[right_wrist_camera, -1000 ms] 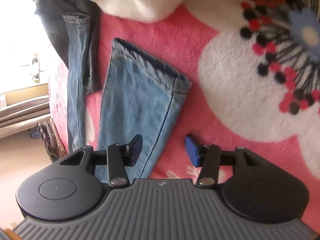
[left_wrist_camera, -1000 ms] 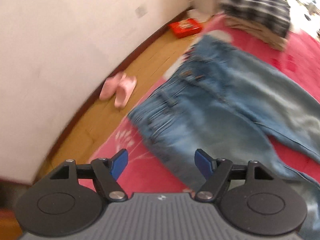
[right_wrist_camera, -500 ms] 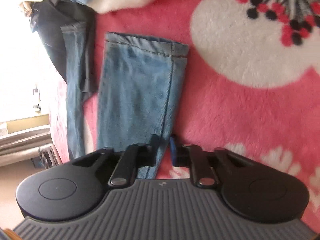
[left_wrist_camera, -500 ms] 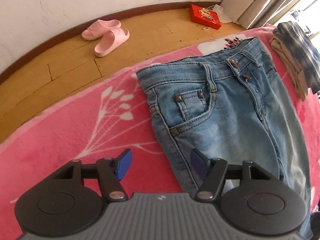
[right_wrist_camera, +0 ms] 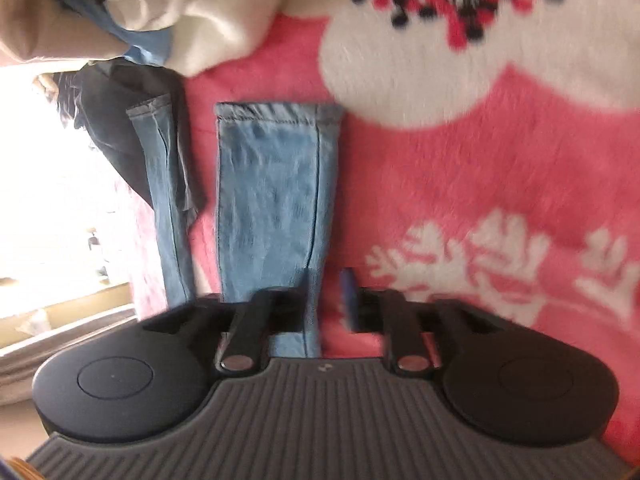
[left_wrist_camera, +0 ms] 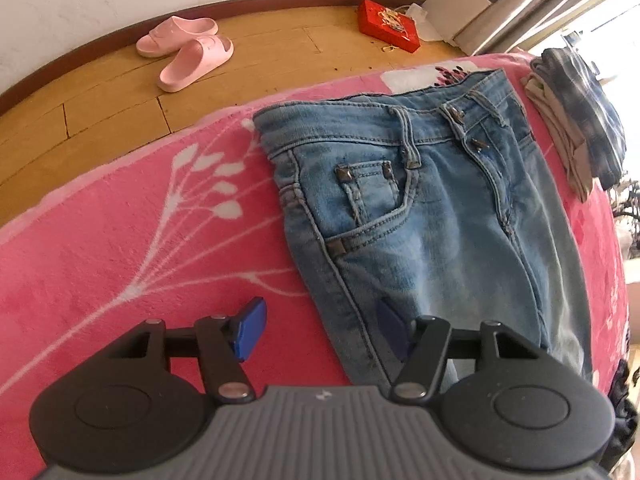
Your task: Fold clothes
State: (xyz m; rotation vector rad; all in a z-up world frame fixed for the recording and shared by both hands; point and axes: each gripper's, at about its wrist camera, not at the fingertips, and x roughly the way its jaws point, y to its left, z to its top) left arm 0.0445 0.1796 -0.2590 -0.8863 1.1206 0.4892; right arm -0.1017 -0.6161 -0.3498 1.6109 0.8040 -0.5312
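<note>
Landmark: the jeans [left_wrist_camera: 432, 216], spread flat on the pink blanket [left_wrist_camera: 120, 248]. Left of the jeans' waist, blanket lay bare & flat w/ open room up to the bed edge. Beyond that edge, wood floor [left_wrist_camera: 100, 120] w/ pink slippers [left_wrist_camera: 184, 54] & a red box [left_wrist_camera: 388, 30], both well apart from the jeans. Right of the waist, a folded stack of clothes [left_wrist_camera: 576, 120] sat near, narrowing the passage there. At the leg ends, a strip of blanket showed between the two legs [right_wrist_camera: 276, 200]; a dark garment [right_wrist_camera: 120, 128] lay under/beside the far leg, & a white cloth heap [right_wrist_camera: 192, 16] sat near past the hems. Blanket on the other side of the nearer leg was open.
</note>
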